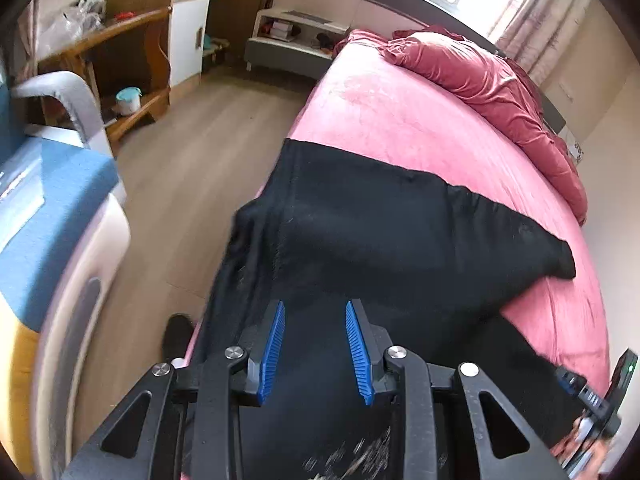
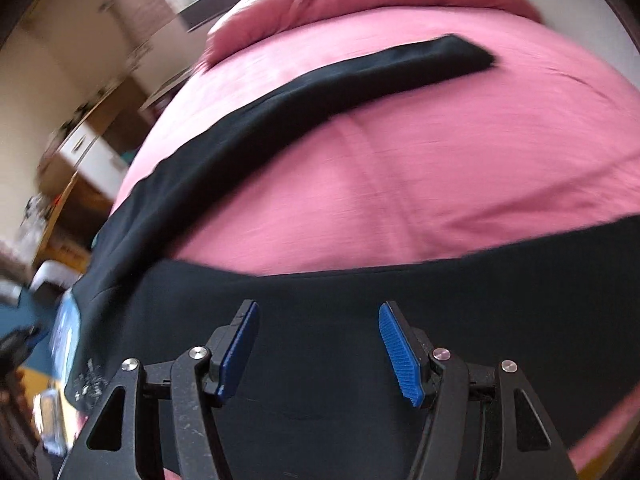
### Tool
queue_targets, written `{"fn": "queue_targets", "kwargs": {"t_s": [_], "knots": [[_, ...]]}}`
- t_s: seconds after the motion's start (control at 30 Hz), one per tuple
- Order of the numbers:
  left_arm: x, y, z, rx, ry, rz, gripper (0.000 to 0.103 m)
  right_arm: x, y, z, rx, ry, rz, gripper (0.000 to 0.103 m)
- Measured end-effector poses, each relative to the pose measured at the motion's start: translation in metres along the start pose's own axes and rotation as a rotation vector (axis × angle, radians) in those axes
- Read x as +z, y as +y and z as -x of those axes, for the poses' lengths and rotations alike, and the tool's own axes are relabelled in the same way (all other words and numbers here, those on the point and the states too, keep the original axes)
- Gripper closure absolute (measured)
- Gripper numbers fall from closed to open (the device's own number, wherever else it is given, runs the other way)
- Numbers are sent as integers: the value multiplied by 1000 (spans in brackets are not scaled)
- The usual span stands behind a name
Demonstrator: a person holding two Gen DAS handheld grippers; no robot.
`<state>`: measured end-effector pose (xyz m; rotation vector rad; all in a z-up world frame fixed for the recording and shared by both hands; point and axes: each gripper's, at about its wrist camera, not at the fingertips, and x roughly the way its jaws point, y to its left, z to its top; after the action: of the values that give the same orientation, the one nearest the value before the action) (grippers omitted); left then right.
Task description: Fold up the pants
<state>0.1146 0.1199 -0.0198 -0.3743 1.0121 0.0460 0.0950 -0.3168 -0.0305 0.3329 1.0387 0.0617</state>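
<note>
1. Plainly, the pants (image 1: pixel 360 216) are black, matte, soft cloth, spread on a pink bed (image 1: pixel 400 112) whose sheet looks fuzzy and faintly creased.
2. In the left wrist view the cloth fills the centre and lower middle of the frame, with 1 pointed fold reaching toward the right edge and a bunched, pleated edge drooping over the bed's side at centre left.
3. A white speckled print shows on the cloth at the bottom centre of that view.
4. The left gripper (image 1: pixel 315 322) stands over the black cloth at lower centre; its 2 ribbed blue pads (image 1: pixel 272 354) are parted, with nothing pinched between them.
5. In the right wrist view, which is motion-blurred, 1 long narrow leg curves from lower left to upper right across the pink sheet, and a broad band of cloth crosses the lower frame.
6. The right gripper (image 2: pixel 318 328) hangs over that broad band, its 2 blue pads set wide apart and gripping nothing.
7. A rumpled, darker rose quilt (image 1: pixel 492 84) lies at the upper right of the left view.
8. A wooden desk with 1 white cabinet (image 1: pixel 188 20) stands at upper left, over pale plank floor (image 1: pixel 192 184).
</note>
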Motion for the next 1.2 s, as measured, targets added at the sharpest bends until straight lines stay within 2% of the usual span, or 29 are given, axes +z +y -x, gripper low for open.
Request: {"fn": "queue_targets", "kwargs": {"t_s": [0.13,0.27,0.63,0.77,0.87,0.9,0.97,1.03,1.2], "knots": [[22,-7,-25,14,22,17,67,14,48,-25,50,22,80,40],[43,-9,-43,25,18,30,65,33,81,-44,60,18,123,40],[107,-13,-105,73,46,62,64,82,118,-82,62,24,142,40],[123,-34,-118,101,14,-67,62,90,125,-88,66,14,148,40],[132,-48,-136,44,57,-137,43,96,127,-88,79,3,140,39],[134,-53,-140,26,61,-170,40,97,128,-89,80,1,139,38],[136,-65,-146,-8,72,-259,39,98,127,-89,82,-2,137,37],[134,-79,-151,-86,103,-357,37,97,126,-89,84,1,135,36],[126,-109,-163,-149,156,-534,36,98,123,-93,72,8,124,35]]}}
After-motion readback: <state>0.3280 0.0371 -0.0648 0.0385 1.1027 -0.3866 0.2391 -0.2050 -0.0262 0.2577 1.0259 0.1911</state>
